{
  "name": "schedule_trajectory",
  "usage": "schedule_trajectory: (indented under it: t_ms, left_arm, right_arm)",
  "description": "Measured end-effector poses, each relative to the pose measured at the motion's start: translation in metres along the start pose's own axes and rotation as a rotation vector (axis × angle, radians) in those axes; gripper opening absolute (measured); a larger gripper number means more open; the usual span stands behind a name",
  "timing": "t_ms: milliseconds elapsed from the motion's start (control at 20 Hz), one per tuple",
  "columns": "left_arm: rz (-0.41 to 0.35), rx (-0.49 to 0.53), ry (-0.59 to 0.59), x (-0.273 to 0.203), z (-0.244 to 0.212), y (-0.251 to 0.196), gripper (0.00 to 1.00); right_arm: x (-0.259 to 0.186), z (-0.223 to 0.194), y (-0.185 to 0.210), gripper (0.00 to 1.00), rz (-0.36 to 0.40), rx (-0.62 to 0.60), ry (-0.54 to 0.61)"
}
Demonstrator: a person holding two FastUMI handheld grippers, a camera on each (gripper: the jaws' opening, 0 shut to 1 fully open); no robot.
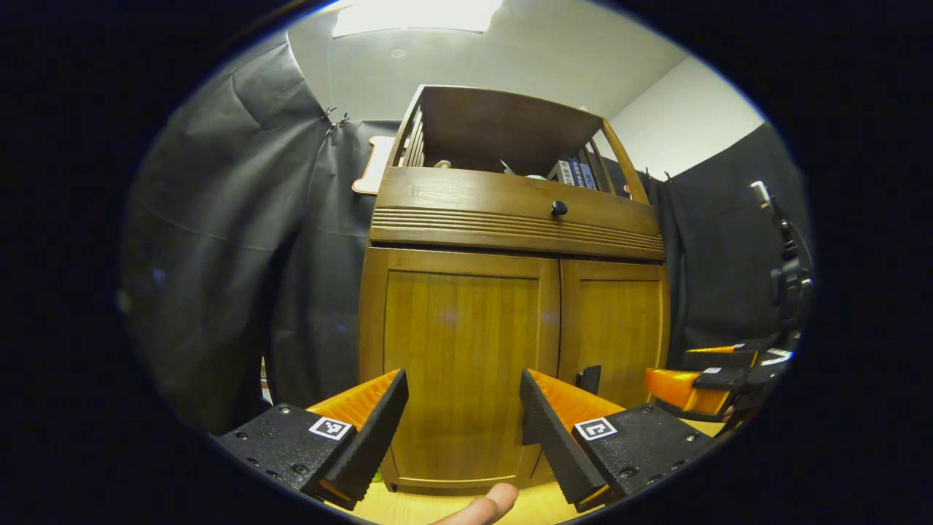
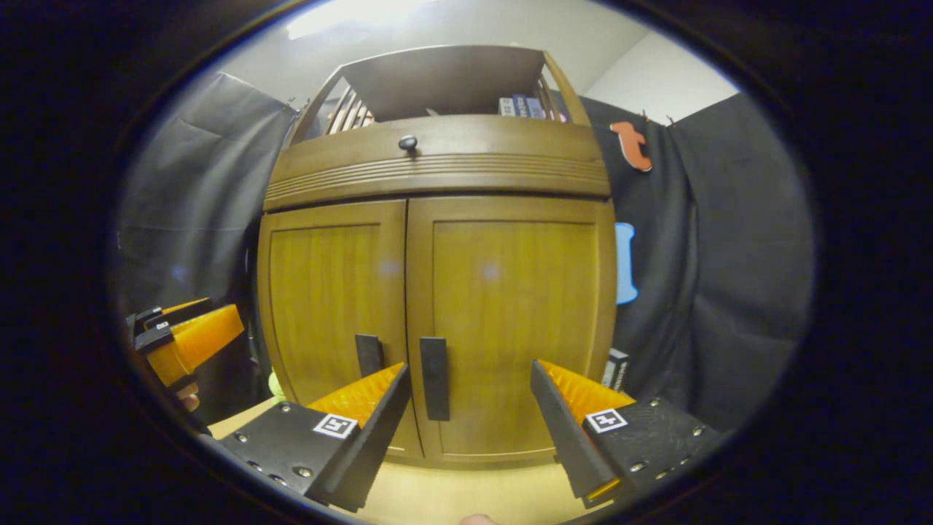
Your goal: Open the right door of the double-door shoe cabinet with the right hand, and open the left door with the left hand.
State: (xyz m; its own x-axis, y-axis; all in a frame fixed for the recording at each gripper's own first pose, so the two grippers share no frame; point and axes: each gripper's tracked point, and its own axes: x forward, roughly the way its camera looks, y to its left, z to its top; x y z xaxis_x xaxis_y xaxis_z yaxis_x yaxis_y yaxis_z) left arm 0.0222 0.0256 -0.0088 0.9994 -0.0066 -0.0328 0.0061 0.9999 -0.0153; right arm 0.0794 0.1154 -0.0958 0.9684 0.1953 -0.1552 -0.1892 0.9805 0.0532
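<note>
Booth: black cloth hangs behind and on both sides of the shoe cabinet point(image 2: 437, 292), which stands on a pale wooden floor point(image 2: 452, 496).
Cabinet: it has an open shelf on top holding books point(image 2: 521, 106), a drawer with a round knob point(image 2: 408, 143) under that, and two doors below.
Doors: the left door point(image 2: 332, 306) and right door point(image 2: 514, 321) are both closed, meeting at the cabinet's centre seam.
Handles: the right door handle point(image 2: 434, 379) and left door handle point(image 2: 369, 355) are dark vertical bars, just either side of the seam, low on the doors.
Right hand-held gripper point(image 2: 466, 423): released, jaws wide apart, in front of the right door and apart from it; the right handle sits nearer its left finger than the middle of the gap.
Left hand-held gripper point(image 1: 463, 423): released, jaws wide apart, facing the left door panel, well to the left of the seam.
Progress: neither door is grasped, so I judge that the approach to the right handle is in hand.
Risk, aim: going straight in, the off-centre handle may strike a finger instead of entering the gap.
Risk, wrong door: the handles are so close that closing could catch the left one or both.
Risk, pull: a shallow grip on a thin bar may slip off as the door swings.
Risk, crowding: the two grippers could collide near the seam.
</note>
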Motion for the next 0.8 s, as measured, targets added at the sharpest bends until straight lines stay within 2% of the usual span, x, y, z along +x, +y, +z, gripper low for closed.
schedule_trajectory:
  t_ms: [50,200,250,300,350,400,450,500,550,600,700,800]
  left_arm:
    - [-0.004,-0.001,0.000,0.001,-0.001,0.001,0.96]
    - [0.007,0.001,0.010,0.003,-0.004,0.006,0.92]
    - [0.009,-0.002,0.011,0.005,-0.005,0.007,0.92]
    - [0.010,-0.002,0.015,0.005,-0.006,0.007,0.92]
    - [0.013,-0.001,0.017,0.007,-0.008,0.008,0.95]
    - [0.015,-0.001,0.018,0.008,-0.008,0.009,0.95]
    - [0.015,-0.004,0.020,0.009,-0.009,0.009,0.95]
    - [0.013,-0.008,0.021,0.009,-0.009,0.010,0.92]
    - [0.008,-0.015,0.025,0.010,-0.010,0.009,0.92]
    - [-0.009,-0.027,0.030,0.010,-0.011,0.008,0.92]
    - [-0.036,-0.047,0.040,0.011,-0.013,0.004,0.92]
    - [-0.025,-0.058,0.051,0.011,-0.016,0.010,0.95]
  right_arm:
    - [0.010,-0.005,0.007,0.98,0.016,0.002,0.012]
    - [0.040,-0.023,0.017,0.98,0.020,0.013,0.054]
    - [0.051,-0.029,0.022,0.94,0.028,0.018,0.066]
    - [0.058,-0.035,0.025,0.98,0.032,0.026,0.082]
    - [0.062,-0.043,0.027,0.94,0.037,0.031,0.096]
    - [0.070,-0.046,0.028,0.98,0.025,0.034,0.101]
    - [0.079,-0.047,0.027,0.94,0.008,0.030,0.099]
    - [0.088,-0.046,0.027,0.94,-0.005,0.028,0.095]
    - [0.095,-0.044,0.024,0.98,-0.019,0.032,0.091]
    - [0.101,-0.045,0.020,0.94,-0.036,0.048,0.094]
    - [0.111,-0.050,0.016,0.97,-0.043,0.095,0.116]
    - [0.118,-0.055,0.018,0.85,-0.015,0.116,0.133]
